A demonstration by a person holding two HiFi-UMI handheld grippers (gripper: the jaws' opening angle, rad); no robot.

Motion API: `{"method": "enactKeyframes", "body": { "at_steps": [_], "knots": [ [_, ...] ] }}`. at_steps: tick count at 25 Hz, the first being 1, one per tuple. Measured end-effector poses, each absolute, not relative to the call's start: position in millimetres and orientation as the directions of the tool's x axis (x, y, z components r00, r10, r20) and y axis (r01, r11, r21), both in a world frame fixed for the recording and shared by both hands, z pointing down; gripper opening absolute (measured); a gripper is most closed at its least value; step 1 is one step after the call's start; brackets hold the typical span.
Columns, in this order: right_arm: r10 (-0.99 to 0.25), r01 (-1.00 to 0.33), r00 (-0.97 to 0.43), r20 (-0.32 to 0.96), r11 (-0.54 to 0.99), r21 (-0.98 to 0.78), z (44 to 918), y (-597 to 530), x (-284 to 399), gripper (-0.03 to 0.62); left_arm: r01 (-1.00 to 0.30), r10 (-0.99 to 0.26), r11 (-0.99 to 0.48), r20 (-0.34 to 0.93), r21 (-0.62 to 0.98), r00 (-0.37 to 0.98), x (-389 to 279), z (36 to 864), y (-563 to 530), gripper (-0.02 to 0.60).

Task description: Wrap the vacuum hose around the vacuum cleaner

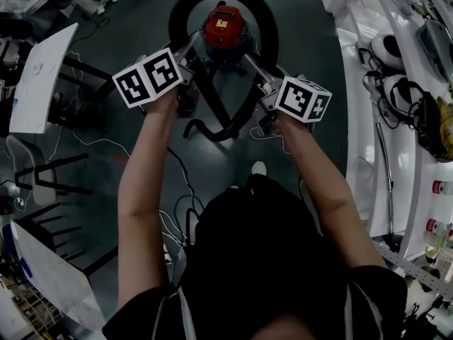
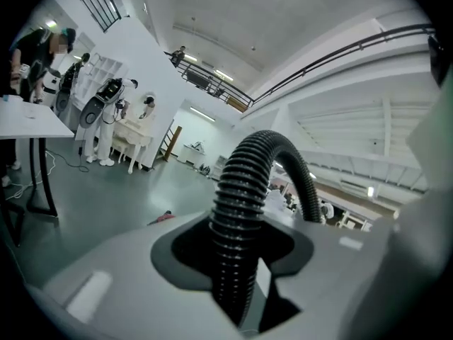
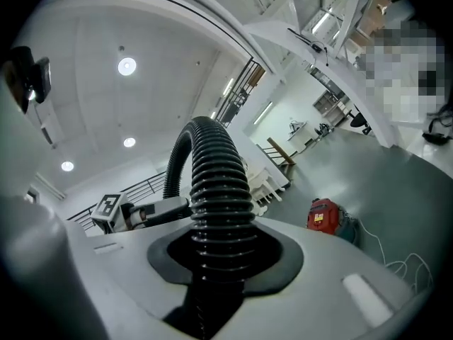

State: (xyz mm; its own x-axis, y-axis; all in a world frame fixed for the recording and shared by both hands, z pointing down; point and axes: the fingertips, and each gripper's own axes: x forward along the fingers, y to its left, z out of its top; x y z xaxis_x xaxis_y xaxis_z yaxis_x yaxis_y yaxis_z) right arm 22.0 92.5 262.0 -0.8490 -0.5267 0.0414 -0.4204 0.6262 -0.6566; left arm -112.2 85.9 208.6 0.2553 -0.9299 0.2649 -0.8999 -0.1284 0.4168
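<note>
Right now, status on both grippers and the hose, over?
Left gripper shut on vacuum hose; right gripper shut on it too. Hose arcs between them, not yet around red vacuum cleaner. Loose cables underfoot.

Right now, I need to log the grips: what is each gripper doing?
Left gripper: closed on the hose.
Right gripper: closed on the hose too.
</note>
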Motion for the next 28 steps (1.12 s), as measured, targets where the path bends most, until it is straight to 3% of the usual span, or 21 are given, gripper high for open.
{"method": "enactKeyframes", "body": {
  "at_steps": [10,17,18,20,28],
  "knots": [
    [-0.34,-0.282,-0.939,0.052,0.675,-0.682,286,86,8,0.117,-0.895,-0.889,-0.2,0.31,0.398,0.336,-87,194,71,0.17],
    [-0.188,-0.183,-0.98,0.06,0.758,-0.626,280,92,10,0.106,-0.848,-0.881,-0.193,0.294,0.494,0.371,-75,200,66,0.169],
    [-0.16,-0.16,-0.985,0.057,0.761,-0.628,280,94,10,0.116,-0.842,-0.881,-0.187,0.293,0.506,0.372,-74,201,64,0.169],
    [-0.114,-0.123,-0.992,0.054,0.762,-0.636,281,98,9,0.204,-0.827,-0.878,-0.182,0.291,0.531,0.38,-73,202,63,0.169],
    [-0.048,-0.031,-0.999,-0.01,0.787,-0.616,269,107,0,0.289,-0.812,-0.874,-0.208,0.269,0.546,0.405,-55,188,53,0.167]
  ]
}}
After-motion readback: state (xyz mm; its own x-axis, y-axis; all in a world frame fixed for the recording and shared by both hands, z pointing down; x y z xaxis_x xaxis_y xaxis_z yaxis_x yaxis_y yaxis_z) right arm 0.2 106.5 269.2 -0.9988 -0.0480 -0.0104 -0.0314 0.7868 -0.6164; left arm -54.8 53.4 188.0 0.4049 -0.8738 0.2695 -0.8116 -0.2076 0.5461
